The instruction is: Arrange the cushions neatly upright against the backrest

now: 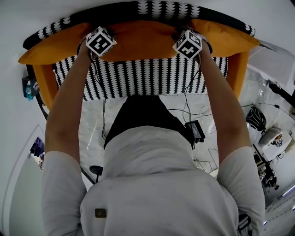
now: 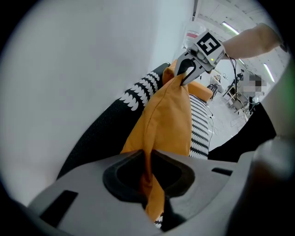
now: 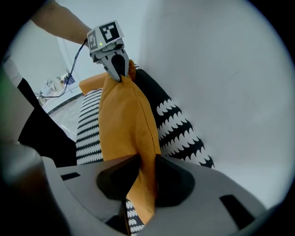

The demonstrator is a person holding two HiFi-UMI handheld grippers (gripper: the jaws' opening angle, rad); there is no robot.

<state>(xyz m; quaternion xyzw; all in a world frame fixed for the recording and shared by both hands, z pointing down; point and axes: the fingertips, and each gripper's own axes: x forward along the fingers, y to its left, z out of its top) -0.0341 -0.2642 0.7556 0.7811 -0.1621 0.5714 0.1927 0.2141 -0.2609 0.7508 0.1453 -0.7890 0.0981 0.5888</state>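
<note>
While both arms reached over the sofa, the left gripper (image 2: pixel 147 174) was closed on the top seam of the middle orange cushion (image 1: pixel 138 41), a thin fold of fabric pinched between its pads. The right gripper (image 3: pixel 144 177) was likewise clamped on the same seam, further along the cushion's edge, with a thicker fold filling the gap between its jaws. The cushion stood on its lower edge on the seat (image 1: pixel 152 78), its back side close against the backrest (image 1: pixel 152 9).

Surroundings: a second orange cushion (image 1: pixel 48 48) lay tilted at the left end of the backrest and a third (image 1: pixel 228 39) at the right end, each overlapping the held one. Orange armrests (image 1: pixel 46 85) closed the seat on both sides. A plain white wall (image 3: pixel 221 69) rose directly behind the backrest. The person's grey sweatshirt (image 1: pixel 156 184) hid the front of the seat from the head view. Loose black cables (image 1: pixel 189 110) and a small black box (image 1: pixel 196 131) lay on the pale marbled floor (image 1: pixel 92 129).

Materials: the cushions were soft, matt woven cloth, pillow-shaped, with a stitched seam and pointed corners. The backrest carried a black-and-white scallop print; the seat showed the same print in narrow rows. The gripper jaws were grey moulded plastic with dark pads.
</note>
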